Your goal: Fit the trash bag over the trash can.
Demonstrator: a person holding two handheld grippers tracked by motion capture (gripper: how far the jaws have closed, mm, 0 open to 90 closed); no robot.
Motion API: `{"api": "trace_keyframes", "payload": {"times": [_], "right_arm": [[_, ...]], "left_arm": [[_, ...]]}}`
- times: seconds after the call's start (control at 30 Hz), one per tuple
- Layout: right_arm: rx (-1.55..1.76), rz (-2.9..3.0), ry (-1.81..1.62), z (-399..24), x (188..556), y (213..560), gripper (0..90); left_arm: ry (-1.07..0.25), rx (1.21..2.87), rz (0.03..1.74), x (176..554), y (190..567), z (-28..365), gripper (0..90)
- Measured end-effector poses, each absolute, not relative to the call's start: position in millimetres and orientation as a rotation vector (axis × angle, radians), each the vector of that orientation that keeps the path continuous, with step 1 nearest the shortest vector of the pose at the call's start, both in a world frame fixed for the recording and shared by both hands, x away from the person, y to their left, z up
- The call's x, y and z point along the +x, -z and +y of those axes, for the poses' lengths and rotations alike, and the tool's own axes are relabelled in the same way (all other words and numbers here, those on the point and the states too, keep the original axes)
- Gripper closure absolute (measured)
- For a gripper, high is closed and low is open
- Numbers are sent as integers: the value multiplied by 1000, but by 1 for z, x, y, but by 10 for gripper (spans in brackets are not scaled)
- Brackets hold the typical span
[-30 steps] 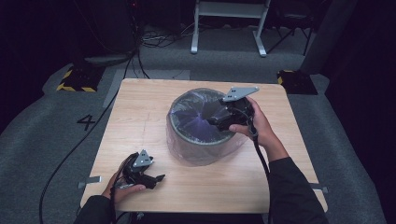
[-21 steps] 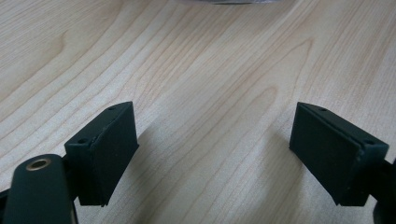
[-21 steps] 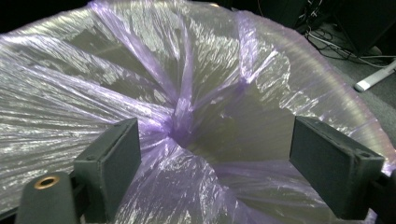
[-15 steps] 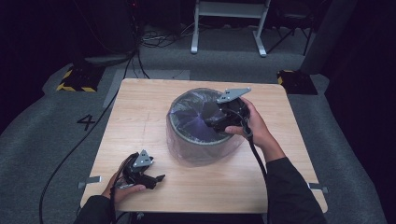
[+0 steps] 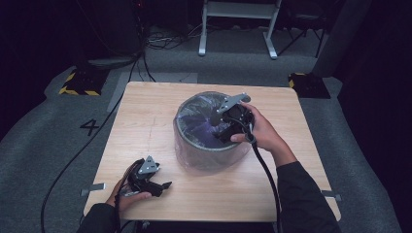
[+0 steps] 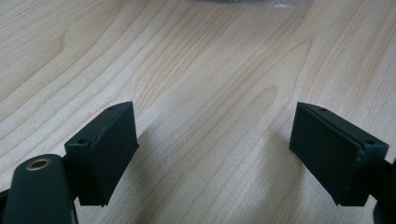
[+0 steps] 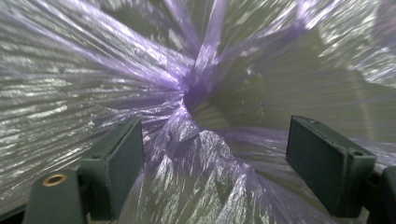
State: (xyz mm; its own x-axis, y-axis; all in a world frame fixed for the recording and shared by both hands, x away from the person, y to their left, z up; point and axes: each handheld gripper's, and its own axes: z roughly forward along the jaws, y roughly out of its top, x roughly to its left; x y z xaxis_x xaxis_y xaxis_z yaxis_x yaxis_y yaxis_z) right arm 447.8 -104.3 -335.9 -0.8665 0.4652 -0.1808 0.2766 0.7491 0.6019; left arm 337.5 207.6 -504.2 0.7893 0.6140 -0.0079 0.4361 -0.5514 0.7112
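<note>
A round grey bin stands in the middle of the wooden table, lined with a crinkled purple see-through plastic bag whose folds gather to a point. My right gripper reaches down into the bin from its right rim. Its jaws stand open, with a bulge of the bag's film rising between them. My left gripper lies in a hand near the table's front left edge. It is open over bare wood, with nothing between its pads.
The bin's base shows at the far edge of the left gripper view. A cable trails from the right gripper along the sleeve. Grey floor surrounds the table, with a metal stand behind it and striped blocks at the sides.
My right gripper has shifted a little to the left and tipped further into the bin. The left gripper has stayed where it was.
</note>
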Motion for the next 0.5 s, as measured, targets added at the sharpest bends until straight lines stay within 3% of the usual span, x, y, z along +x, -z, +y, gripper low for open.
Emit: {"api": "trace_keyframes", "payload": {"times": [0.5], "right_arm": [[600, 2692, -752, -100, 452, 337, 186]], "left_arm": [[-313, 2242, 772, 338, 504, 208, 147]]}}
